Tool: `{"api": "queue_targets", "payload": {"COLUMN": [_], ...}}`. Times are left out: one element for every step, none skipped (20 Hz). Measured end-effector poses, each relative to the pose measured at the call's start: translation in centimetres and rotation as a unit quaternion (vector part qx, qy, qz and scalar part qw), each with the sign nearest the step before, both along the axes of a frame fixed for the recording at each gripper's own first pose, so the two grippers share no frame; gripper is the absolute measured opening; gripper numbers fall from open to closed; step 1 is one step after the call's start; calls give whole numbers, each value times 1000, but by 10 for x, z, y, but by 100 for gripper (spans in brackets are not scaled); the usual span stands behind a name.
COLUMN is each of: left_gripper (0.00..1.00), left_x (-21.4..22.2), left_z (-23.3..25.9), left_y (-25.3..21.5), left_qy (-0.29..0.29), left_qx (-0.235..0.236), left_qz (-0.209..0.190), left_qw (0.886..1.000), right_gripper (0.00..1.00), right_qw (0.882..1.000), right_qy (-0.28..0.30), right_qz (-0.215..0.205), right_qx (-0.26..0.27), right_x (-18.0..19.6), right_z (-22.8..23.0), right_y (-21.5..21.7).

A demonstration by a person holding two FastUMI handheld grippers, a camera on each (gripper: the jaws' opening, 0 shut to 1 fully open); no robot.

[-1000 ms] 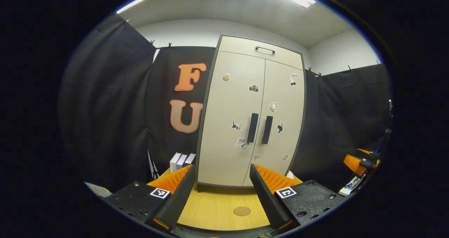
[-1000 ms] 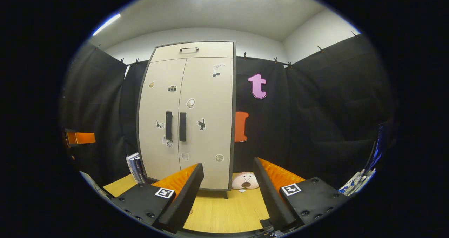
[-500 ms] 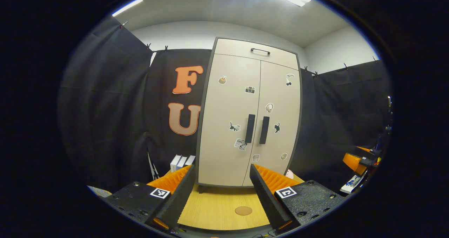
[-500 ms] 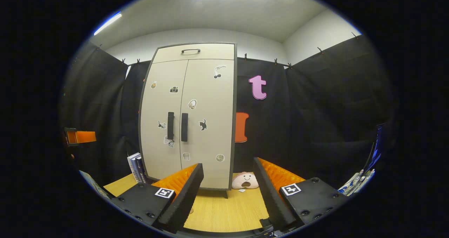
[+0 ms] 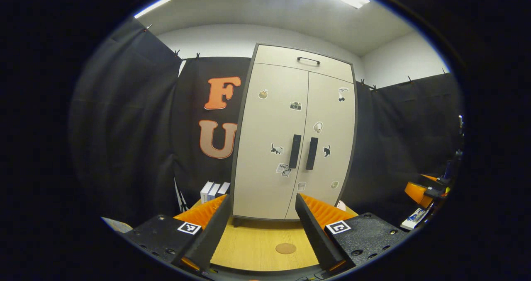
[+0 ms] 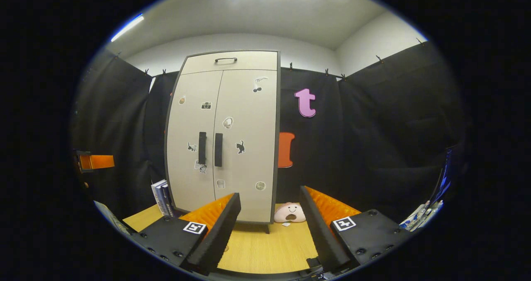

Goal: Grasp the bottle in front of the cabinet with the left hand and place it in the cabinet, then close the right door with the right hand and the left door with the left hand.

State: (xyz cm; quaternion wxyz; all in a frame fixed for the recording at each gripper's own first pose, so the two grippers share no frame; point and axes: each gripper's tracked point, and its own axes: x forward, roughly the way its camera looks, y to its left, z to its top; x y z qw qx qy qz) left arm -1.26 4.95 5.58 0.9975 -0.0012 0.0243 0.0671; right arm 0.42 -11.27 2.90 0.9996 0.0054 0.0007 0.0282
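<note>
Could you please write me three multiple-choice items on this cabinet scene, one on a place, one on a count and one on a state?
1. Where does the plush toy lie?
A. on the cabinet
B. on the table by the cabinet's right foot
C. between the left gripper's fingers

2. How many upright handles sit on the doors?
A. one
B. two
C. four

3. How do the cabinet doors stand?
A. both shut
B. left open
C. both open

Answers: 1 B, it rests on the wood table beside the cabinet; 2 B, one per door; 3 A, both door faces lie flush.
</note>
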Motion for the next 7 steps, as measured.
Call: {"api": "queue_targets", "payload": {"left_gripper": [94,94,94,94,94,94,94], "left_x": [0,0,0,1,0,1,2], "left_z": [0,1,0,-1,-1,-3,-4], "left_y": [0,-1,-1,-1,0,0,1], "left_qy": [0,0,1,2,2,2,4], "left_qx": [1,3,3,3,2,1,0], "left_qz": [0,0,0,0,0,-1,0], "left_qw": [1000,1000,1000,1000,1000,1000,1000], "right_gripper": [95,95,95,95,95,95,95], "right_qw": [1000,1000,1000,1000,1000,1000,1000], "right_qy": [1,1,2,2,2,3,3], "right_qz": [0,1,1,2,3,3,4], "right_qx": [-1,-2,-2,-2,-1,-1,-1], "right_x": [0,0,0,1,1,1,2], "right_z": [-1,-2,-2,-2,-2,-3,-4], "right_y": [0,1,1,2,2,3,3]}}
